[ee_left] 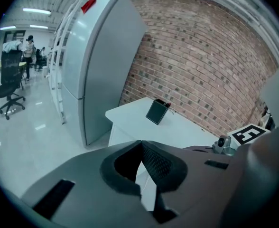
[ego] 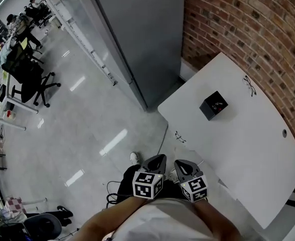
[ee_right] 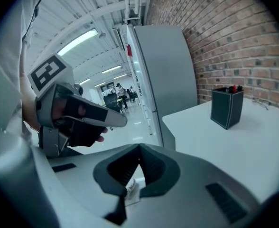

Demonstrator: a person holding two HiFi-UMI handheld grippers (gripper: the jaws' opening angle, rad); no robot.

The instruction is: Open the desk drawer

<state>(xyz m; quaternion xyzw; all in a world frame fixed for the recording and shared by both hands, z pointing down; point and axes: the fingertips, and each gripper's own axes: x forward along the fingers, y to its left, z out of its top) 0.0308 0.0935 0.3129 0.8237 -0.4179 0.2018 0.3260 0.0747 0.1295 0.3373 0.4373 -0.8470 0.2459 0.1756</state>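
A white desk [ego: 248, 149] stands against the brick wall, to the right of me in the head view. I cannot make out a drawer front in any view. Both grippers hang side by side just off the desk's near-left edge, above the floor. My left gripper [ego: 159, 157] has its jaws together with nothing between them, and its tips [ee_left: 141, 143] point toward the desk's corner [ee_left: 130, 114]. My right gripper [ego: 179, 163] is shut and empty too, with its jaw tips [ee_right: 139, 148] aimed past the desk edge [ee_right: 177, 122]. The left gripper's body [ee_right: 75, 112] shows in the right gripper view.
On the desk stand a black pen holder [ego: 213, 105] and a pair of glasses [ego: 249, 84] near the wall. A tall grey cabinet [ego: 137, 39] stands beyond the desk's far corner. Office chairs [ego: 29, 82] and desks are far off at the left. A shoe [ego: 134, 157] is below the grippers.
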